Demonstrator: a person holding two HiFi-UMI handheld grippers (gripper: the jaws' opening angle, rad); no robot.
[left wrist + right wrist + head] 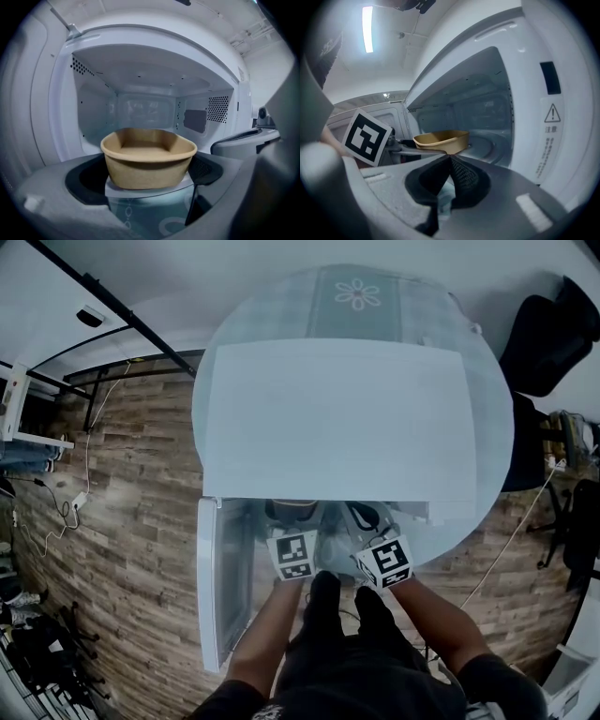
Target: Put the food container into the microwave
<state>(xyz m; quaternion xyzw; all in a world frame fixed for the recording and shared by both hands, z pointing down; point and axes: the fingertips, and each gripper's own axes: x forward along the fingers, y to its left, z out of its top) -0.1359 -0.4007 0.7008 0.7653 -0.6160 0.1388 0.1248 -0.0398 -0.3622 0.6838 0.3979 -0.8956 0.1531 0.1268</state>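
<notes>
Seen along the left gripper (147,180), a tan fibre food container (149,159) sits between the jaws, which are closed in on its two sides. It is carried level at the mouth of the open microwave (140,70), with the white cavity behind it. The right gripper view shows it held above the glass turntable (487,145), not yet set down.

The main risk is the grip. The container's walls look thin, so a hard squeeze could buckle them and let it slip or tip before it reaches the turntable. Pushed in too low, its base could catch the front sill of the microwave. Pushed in off-centre, the gripper's body could strike the frame of the opening.

The right gripper (450,161) has its jaws pressed fully together with nothing between them. It waits just outside the microwave's front, beside the right frame with its warning label (551,126), close enough to bump the container if it drifts inward.

The container is empty, with a bare tan floor and rim. A pale flat sheet shows under its base, possibly part of the gripper. The cavity holds only the turntable.

From the head view, the microwave door (220,577) stands swung open on the microwave's left side
</notes>
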